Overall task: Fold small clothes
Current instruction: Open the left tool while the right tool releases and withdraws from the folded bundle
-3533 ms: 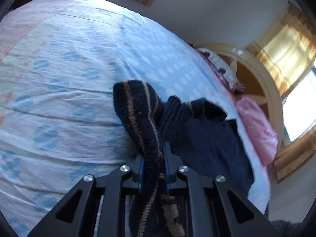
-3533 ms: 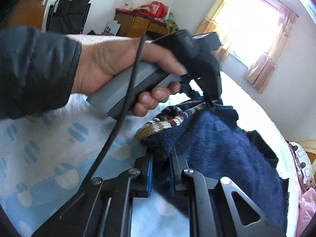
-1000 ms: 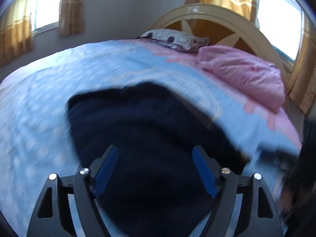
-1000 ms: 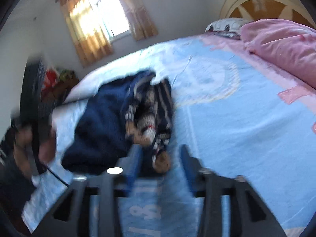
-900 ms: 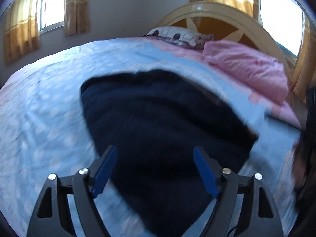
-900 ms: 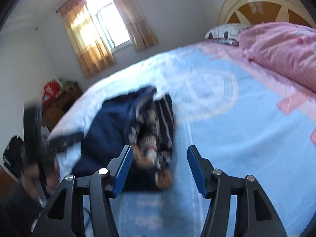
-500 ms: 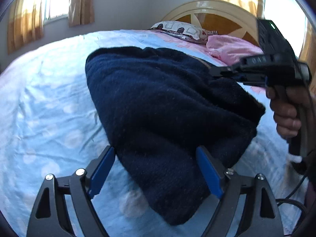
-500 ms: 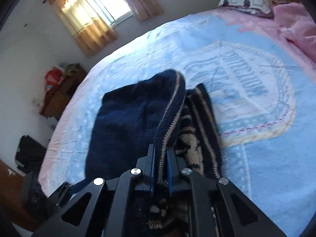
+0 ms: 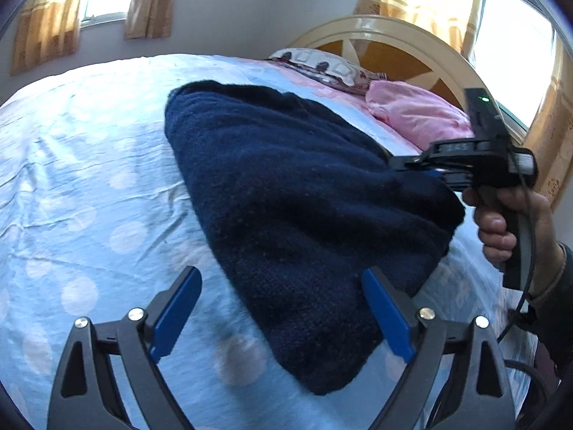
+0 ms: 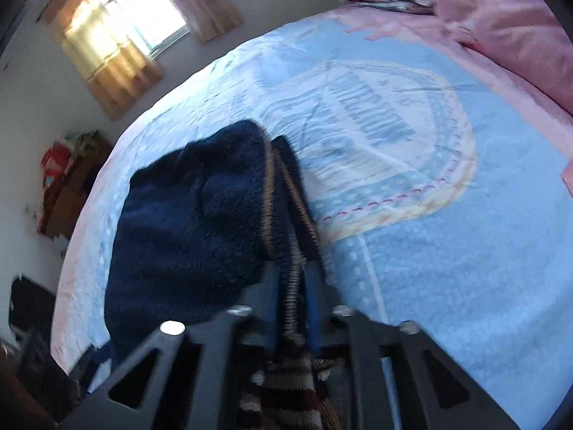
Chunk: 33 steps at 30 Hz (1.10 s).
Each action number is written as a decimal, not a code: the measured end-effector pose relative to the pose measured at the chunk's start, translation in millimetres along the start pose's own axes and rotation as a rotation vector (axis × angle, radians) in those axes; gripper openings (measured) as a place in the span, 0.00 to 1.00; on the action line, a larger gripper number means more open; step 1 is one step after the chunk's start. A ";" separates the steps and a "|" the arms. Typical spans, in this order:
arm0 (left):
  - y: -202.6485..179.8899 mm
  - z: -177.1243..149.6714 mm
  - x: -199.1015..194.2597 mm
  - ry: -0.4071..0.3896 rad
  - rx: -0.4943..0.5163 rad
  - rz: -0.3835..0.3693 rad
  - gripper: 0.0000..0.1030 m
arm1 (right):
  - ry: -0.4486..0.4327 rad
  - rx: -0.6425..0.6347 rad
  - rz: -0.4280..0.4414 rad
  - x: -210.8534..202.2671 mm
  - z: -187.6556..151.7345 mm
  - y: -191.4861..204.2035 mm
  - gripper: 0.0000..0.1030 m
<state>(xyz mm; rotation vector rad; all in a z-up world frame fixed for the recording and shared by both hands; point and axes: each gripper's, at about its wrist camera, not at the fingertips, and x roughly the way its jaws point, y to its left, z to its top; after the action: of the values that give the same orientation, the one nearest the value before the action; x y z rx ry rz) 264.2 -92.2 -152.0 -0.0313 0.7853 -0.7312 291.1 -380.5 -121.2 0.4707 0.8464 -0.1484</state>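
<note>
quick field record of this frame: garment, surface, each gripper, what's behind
garment: navy knit sweater, bundled on the bed
surface: light blue bedsheet
left gripper: open, jaws either side of the sweater's near end
right gripper: shut on the sweater's striped edge
behind: pink pillow, rounded headboard

Bedspread point(image 9: 82, 165): light blue, pale dots on one part, a large printed emblem point(image 10: 390, 136) seen in the right wrist view; wrinkled.
Quilt point(image 9: 415, 118): pink, bunched near the head of the bed.
Pillow point(image 9: 318, 68): patterned, laid beside the quilt against the headboard.
Headboard point(image 9: 401, 50): arched, cream frame with orange panels.
Curtains point(image 9: 150, 0): yellow-tan, hung at lit windows.
Boxes point(image 10: 68, 175): brown, with red items on top, stacked by the wall.
</note>
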 end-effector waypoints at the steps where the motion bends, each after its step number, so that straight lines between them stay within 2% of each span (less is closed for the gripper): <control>1: -0.6 0.2 -0.9 -0.009 -0.001 0.001 0.91 | -0.035 -0.008 -0.019 -9.2 -2.3 2.9 0.36; 3: -1.2 -0.2 -0.6 -0.016 -0.004 0.002 0.95 | -0.117 -0.071 -0.002 -32.5 -9.7 19.1 0.36; 5: -1.2 0.4 0.1 -0.019 -0.011 -0.003 0.97 | -0.138 -0.158 0.088 -44.4 -19.4 39.8 0.36; 6: 1.1 -0.2 -0.8 -0.019 -0.014 -0.004 0.98 | -0.121 -0.215 0.141 -46.0 -27.3 51.8 0.36; 8: 3.3 -1.1 -1.4 -0.019 -0.024 0.000 1.00 | -0.056 -0.306 0.173 -36.7 -40.6 66.9 0.36; 9: 4.0 -1.0 -1.8 -0.023 -0.030 0.002 1.00 | -0.029 -0.331 0.121 -26.9 -49.4 67.2 0.36; 11: 7.7 -2.4 -4.3 -0.030 -0.042 0.002 1.00 | 0.005 -0.304 0.019 -10.8 -57.4 52.2 0.36; 13: 10.5 -3.7 -6.9 -0.040 -0.048 -0.003 1.00 | 0.011 -0.246 0.075 -4.3 -60.4 30.8 0.33; 16: 14.8 -6.7 -9.3 -0.050 -0.061 0.004 1.00 | 0.013 -0.221 0.091 -14.5 -61.5 30.0 0.33; 18: 15.2 -7.1 -7.8 -0.040 -0.066 0.014 1.00 | -0.022 -0.214 0.118 -28.0 -61.0 33.9 0.34; 21: 15.8 -6.4 -6.0 -0.033 -0.073 0.034 1.00 | -0.073 -0.266 0.132 -38.7 -65.1 49.7 0.34; 23: 15.7 -6.7 -6.7 -0.034 -0.074 0.045 1.00 | -0.049 -0.329 0.142 -34.3 -71.7 67.8 0.35; 25: 14.3 -6.5 -6.5 -0.036 -0.071 0.061 1.00 | -0.013 -0.396 0.132 -21.1 -83.7 81.9 0.35; 27: 13.2 -5.9 -4.7 -0.028 -0.069 0.077 1.00 | 0.039 -0.448 0.069 -1.1 -101.2 89.0 0.35; 30: 13.0 -6.3 -2.2 -0.016 -0.070 0.096 1.00 | -0.026 -0.498 0.008 -1.5 -116.4 94.6 0.35; 33: 14.2 -5.8 -0.1 -0.003 -0.073 0.097 1.00 | -0.002 -0.487 0.021 -2.8 -114.1 90.7 0.35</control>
<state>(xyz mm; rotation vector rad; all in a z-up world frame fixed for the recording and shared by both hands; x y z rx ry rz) 268.7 -80.0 -160.2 -0.0601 0.8051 -0.6107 239.2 -248.1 -152.9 0.0219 0.8418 0.0778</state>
